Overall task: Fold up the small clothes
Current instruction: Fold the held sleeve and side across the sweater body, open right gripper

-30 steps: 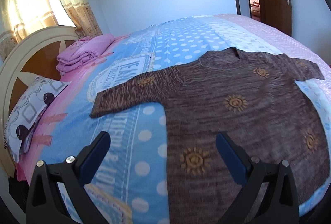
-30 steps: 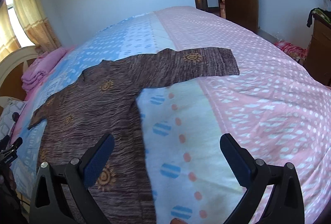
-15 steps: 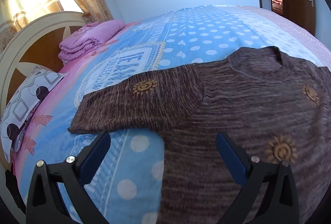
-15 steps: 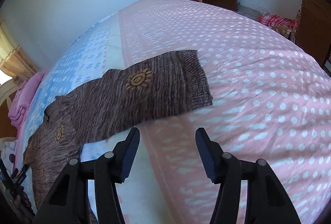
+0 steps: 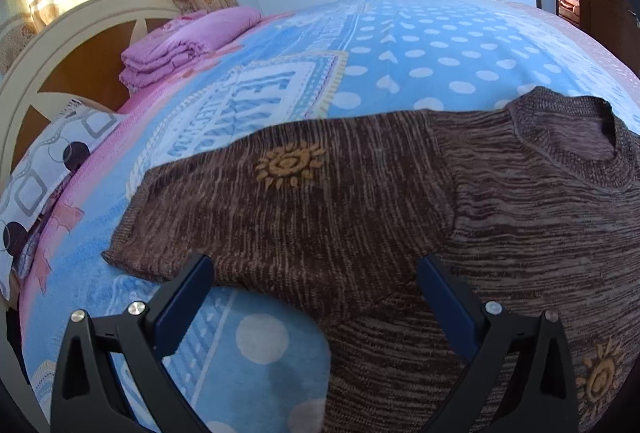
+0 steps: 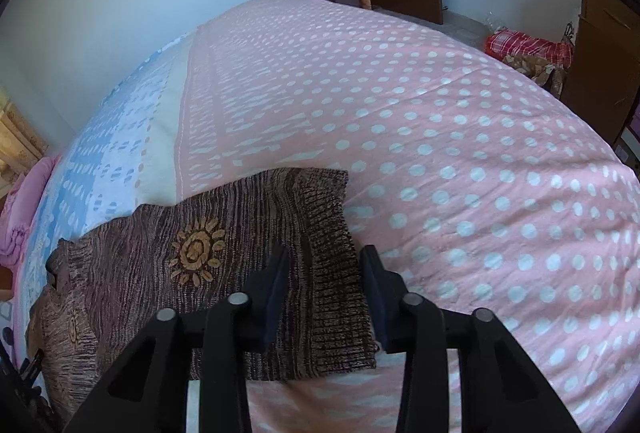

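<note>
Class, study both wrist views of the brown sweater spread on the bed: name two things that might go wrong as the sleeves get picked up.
1. The right gripper straddles the cuff of the brown sweater with its jaws partly open. Closing too deep may pinch the pink dotted bedspread too.
2. The left gripper is wide open at the other sleeve's lower edge, short of the cuff. Gripping there may leave the cuff drooping, making an uneven fold.
</note>
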### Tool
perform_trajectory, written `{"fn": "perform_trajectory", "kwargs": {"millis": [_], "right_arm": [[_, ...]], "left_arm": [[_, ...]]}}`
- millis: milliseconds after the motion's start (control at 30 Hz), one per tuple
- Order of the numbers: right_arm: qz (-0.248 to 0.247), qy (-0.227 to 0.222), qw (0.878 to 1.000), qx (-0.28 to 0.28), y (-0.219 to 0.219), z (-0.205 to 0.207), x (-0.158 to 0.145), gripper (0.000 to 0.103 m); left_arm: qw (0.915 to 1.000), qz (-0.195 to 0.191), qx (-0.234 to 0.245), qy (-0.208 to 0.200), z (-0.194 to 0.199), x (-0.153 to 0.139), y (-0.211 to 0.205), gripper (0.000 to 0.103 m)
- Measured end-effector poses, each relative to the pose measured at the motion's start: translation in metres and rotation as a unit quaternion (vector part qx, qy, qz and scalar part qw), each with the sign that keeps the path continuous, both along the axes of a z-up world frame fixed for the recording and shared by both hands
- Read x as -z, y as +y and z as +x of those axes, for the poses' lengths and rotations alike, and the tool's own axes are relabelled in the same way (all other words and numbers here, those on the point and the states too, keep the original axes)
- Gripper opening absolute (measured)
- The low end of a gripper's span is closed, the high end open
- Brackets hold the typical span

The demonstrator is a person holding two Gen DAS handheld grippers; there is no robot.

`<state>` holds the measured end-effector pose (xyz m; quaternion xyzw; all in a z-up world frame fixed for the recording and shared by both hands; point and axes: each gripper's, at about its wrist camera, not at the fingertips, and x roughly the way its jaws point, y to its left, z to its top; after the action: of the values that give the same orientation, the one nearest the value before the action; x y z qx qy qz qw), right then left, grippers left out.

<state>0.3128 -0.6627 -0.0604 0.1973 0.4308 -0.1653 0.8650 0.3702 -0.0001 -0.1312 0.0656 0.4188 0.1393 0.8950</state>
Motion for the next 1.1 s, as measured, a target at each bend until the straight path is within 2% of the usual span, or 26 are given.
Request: {"fn": "perform_trajectory", "kwargs": {"millis": [33, 100, 267, 533, 700, 900, 1100], "right_arm": [[-0.006, 0.004, 1.000, -0.004, 0.003, 0.003, 0.002, 0.012], [-0.021, 0.008, 1.000, -0.013, 0.010, 0.006, 0.004, 0.008], [-0.043, -0.003, 0.998, -0.035, 0.030, 0.009, -0.014, 0.007], [-0.091, -0.049, 0.991, -0.081, 0.077, 0.011, -0.080, 0.007], [-0.106, -0.064, 0.986, -0.114, 0.117, 0.020, -0.110, 0.007], [-0.123, -0.075, 0.976, -0.161, 0.176, 0.030, -0.132, 0.007], [-0.127, -0.081, 0.968, -0.203, 0.225, 0.036, -0.142, 0.007]], "left_arm": [[1.0000, -0.006, 0.002, 0.003, 0.001, 0.001, 0.000, 0.103], [0.9999, -0.009, 0.004, 0.003, 0.001, 0.001, 0.000, 0.103], [0.9998, -0.017, 0.014, 0.002, 0.001, 0.001, -0.001, 0.103], [0.9988, -0.044, 0.017, -0.013, -0.004, -0.007, 0.009, 0.103], [0.9977, -0.060, 0.020, -0.023, -0.009, -0.015, 0.015, 0.103], [0.9964, -0.073, 0.027, -0.035, -0.015, -0.022, 0.021, 0.103], [0.9958, -0.080, 0.029, -0.035, -0.019, -0.018, 0.026, 0.103]]}}
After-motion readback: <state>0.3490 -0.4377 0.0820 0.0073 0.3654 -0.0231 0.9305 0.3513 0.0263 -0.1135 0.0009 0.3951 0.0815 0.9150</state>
